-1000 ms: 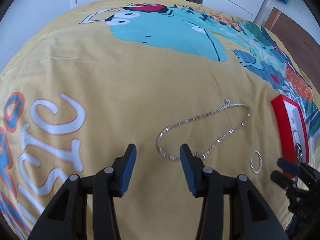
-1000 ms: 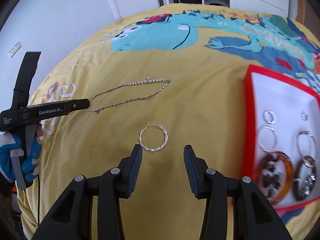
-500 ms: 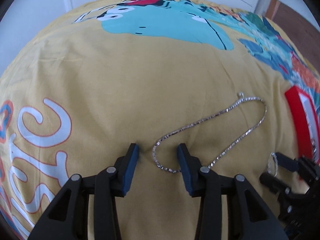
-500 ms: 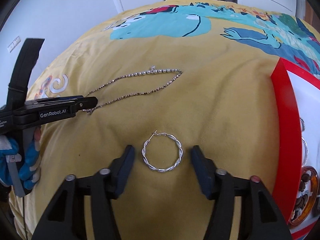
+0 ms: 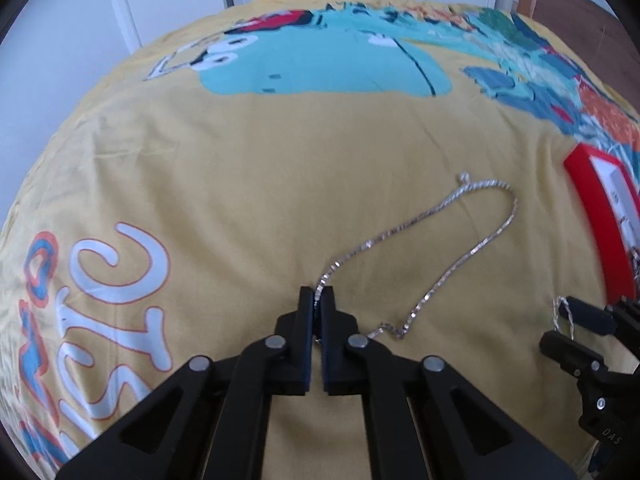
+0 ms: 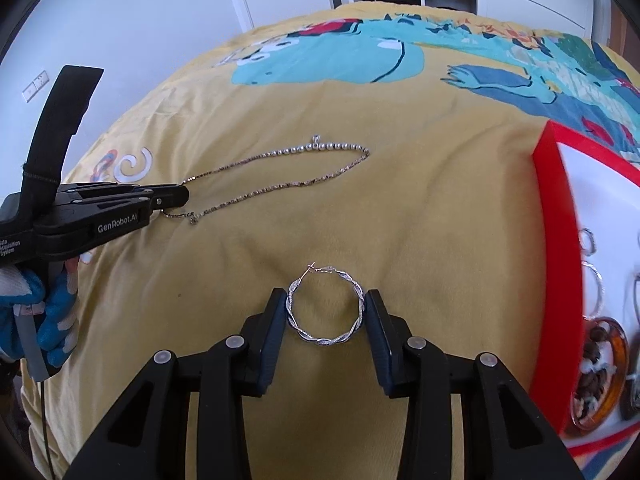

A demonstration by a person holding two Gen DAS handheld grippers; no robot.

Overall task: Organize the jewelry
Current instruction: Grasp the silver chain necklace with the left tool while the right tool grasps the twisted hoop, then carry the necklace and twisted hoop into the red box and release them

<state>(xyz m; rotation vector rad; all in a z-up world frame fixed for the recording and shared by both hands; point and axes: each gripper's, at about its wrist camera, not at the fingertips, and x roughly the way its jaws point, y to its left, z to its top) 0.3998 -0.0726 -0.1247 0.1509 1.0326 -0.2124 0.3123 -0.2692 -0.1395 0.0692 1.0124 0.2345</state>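
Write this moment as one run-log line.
left gripper: shut on necklace | right gripper: closing around hoop earring | red tray: waiting

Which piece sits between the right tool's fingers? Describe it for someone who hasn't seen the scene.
On the yellow printed bedspread, left of the red-rimmed tray, the right tool is closing around a silver hoop earring lying flat. It is a twisted, rope-like ring, unlike the long thin necklace farther up the bed, which the left tool pinches at one end.
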